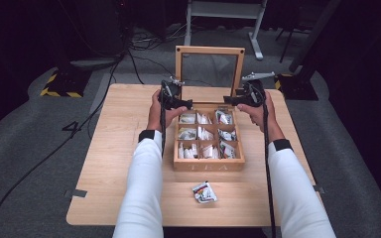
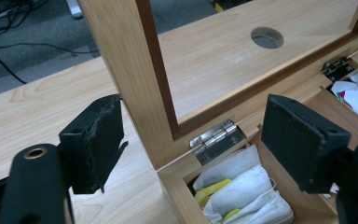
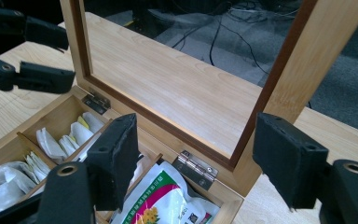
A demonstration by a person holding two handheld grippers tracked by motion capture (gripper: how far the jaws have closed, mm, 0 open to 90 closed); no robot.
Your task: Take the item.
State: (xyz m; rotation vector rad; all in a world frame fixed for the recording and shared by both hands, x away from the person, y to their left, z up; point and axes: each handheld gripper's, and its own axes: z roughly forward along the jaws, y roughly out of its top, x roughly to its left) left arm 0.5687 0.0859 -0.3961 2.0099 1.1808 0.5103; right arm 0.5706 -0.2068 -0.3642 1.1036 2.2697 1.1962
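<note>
Where lettered "TEA", box [image 1: 208, 165] stands open.

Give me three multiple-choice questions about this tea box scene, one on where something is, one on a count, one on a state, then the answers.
1. Where does the loose tea packet lie?
A. on the table in front of the wooden tea box
B. inside the box
C. on the floor

2. How many compartments does the box have?
A. four
B. six
C. nine

3. How does the glass-paned lid stand?
A. shut flat
B. raised upright on its hinges
C. taken off and laid aside

Answers:
1. A, the high view shows it on the table between the box and the person.
2. C, three rows of three show from above.
3. B, the frame stands up behind the box, with the open left tongs and open right tongs at its two lower corners.
</note>
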